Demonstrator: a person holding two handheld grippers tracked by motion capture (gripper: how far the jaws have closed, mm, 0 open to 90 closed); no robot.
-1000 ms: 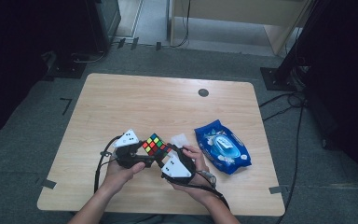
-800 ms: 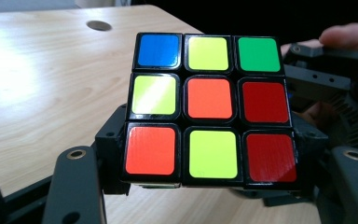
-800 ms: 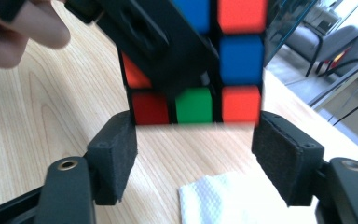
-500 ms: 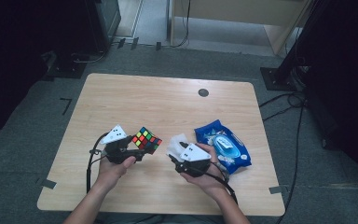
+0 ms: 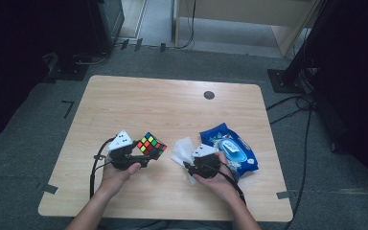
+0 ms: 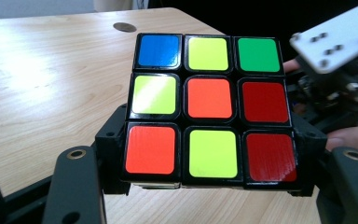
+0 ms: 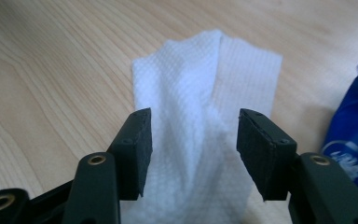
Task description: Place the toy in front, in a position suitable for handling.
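Resting on the surface (image 5: 172, 110), a blue wipe pack (image 5: 232, 151) lies beside a white wipe (image 7: 205, 116), straddled by the right claw (image 7: 193, 154), whose spread jaws have just been closing for pickup; the cube (image 6: 207, 109) is pinched aloft by the left claw (image 5: 141, 155) for cleaning.

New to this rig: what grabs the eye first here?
The scrambled multicoloured plastic puzzle cube, clamped in the left tongs just above the pale wooden table. Next, the crumpled white textured wipe lying between the right tongs, whose jaws have just been closing, beside the blue wipes packet.
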